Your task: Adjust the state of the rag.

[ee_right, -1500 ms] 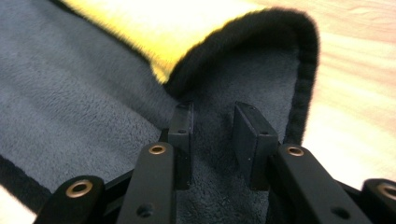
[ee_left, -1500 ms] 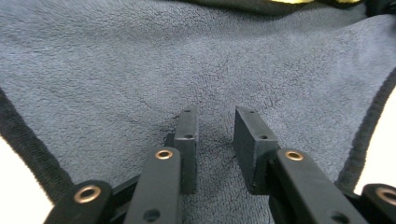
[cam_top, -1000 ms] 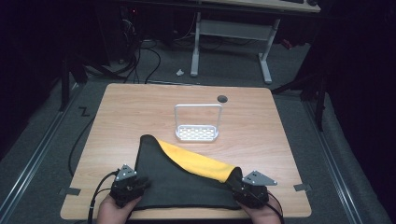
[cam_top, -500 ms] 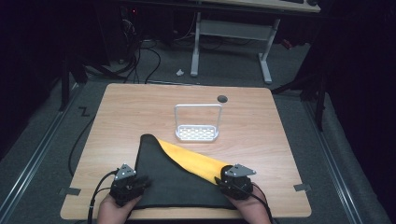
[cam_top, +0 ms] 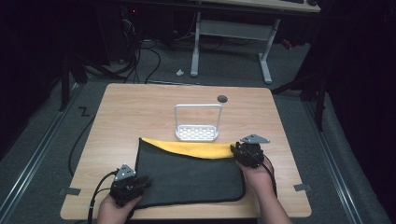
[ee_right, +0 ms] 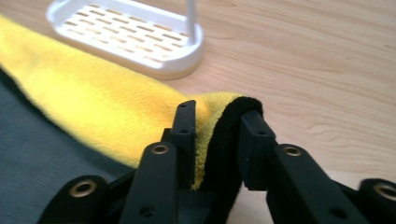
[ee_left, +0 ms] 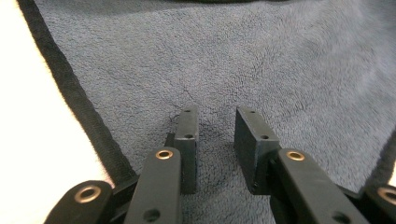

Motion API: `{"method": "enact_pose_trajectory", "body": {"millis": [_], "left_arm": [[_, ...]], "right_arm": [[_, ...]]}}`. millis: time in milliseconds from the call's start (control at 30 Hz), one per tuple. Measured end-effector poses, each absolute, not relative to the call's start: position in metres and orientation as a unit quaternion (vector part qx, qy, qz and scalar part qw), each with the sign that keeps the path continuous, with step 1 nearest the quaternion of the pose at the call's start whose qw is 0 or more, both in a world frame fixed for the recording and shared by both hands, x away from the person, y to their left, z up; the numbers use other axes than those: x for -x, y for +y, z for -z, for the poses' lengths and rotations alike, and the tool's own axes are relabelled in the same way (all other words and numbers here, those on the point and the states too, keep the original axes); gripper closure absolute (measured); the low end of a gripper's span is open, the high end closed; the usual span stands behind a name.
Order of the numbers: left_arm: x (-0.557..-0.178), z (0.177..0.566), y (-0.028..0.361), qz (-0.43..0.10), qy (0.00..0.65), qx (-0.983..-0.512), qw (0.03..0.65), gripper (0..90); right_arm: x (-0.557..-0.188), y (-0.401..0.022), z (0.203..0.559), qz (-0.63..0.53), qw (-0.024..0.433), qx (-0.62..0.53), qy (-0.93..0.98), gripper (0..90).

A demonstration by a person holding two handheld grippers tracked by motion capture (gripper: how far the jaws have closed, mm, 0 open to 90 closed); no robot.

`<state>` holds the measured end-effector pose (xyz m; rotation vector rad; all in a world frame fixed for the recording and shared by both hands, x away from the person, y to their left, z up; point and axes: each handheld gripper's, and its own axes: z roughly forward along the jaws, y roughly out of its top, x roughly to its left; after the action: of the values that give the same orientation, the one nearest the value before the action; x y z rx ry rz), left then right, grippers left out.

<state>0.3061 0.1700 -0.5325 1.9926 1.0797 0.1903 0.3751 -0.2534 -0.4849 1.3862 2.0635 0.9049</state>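
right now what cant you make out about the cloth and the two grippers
- Table under the grey-and-yellow cloth: high view, hidden by the cloth.
- Left gripper pads: left gripper view, they rest on the cloth; whether they pinch any is unclear.
- Cloth's near left corner: high view, covered by the left gripper.
- Right gripper: right gripper view, the folded corner sits between its jaws; the pinched part is hidden by the pads.
- White rack: right gripper view, handle cut off by the top edge.
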Motion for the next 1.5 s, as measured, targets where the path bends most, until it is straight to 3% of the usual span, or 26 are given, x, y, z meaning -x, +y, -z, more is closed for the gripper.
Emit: {"method": "enact_pose_trajectory", "body": {"millis": [133,300,433,533,700,933,1033,1100,1267,1500], "left_arm": [[-0.306,0.533,0.170,-0.077,0.430,-0.795,0.421,71.0],[-0.307,0.531,0.168,-0.077,0.430,-0.798,0.415,70.8],[-0.310,0.524,0.164,-0.089,0.427,-0.798,0.416,66.4],[-0.323,0.516,0.154,-0.084,0.424,-0.790,0.434,64.4],[-0.341,0.526,0.137,-0.093,0.423,-0.809,0.397,65.4],[-0.314,0.526,0.133,-0.087,0.386,-0.832,0.389,65.4],[-0.304,0.528,0.135,-0.081,0.384,-0.828,0.400,64.7],[-0.305,0.529,0.136,-0.078,0.385,-0.826,0.405,64.7],[-0.310,0.531,0.138,-0.073,0.388,-0.819,0.416,64.9],[-0.311,0.532,0.140,-0.075,0.384,-0.819,0.420,65.0]], "right_arm": [[-0.374,-0.254,0.473,-0.338,0.265,-0.501,0.751,61.1],[-0.362,-0.263,0.458,-0.356,0.274,-0.499,0.741,60.1],[-0.342,-0.265,0.468,-0.355,0.266,-0.492,0.749,60.3],[-0.327,-0.265,0.489,-0.347,0.245,-0.492,0.760,62.8],[-0.315,-0.256,0.524,-0.315,0.215,-0.491,0.783,66.3],[-0.267,-0.263,0.521,-0.310,0.205,-0.489,0.789,71.6],[-0.252,-0.258,0.512,-0.323,0.217,-0.476,0.789,81.3],[-0.252,-0.248,0.506,-0.330,0.226,-0.456,0.795,90.0],[-0.280,-0.224,0.514,-0.310,0.221,-0.437,0.815,90.0],[-0.340,-0.229,0.512,-0.298,0.240,-0.465,0.799,90.0]]}}
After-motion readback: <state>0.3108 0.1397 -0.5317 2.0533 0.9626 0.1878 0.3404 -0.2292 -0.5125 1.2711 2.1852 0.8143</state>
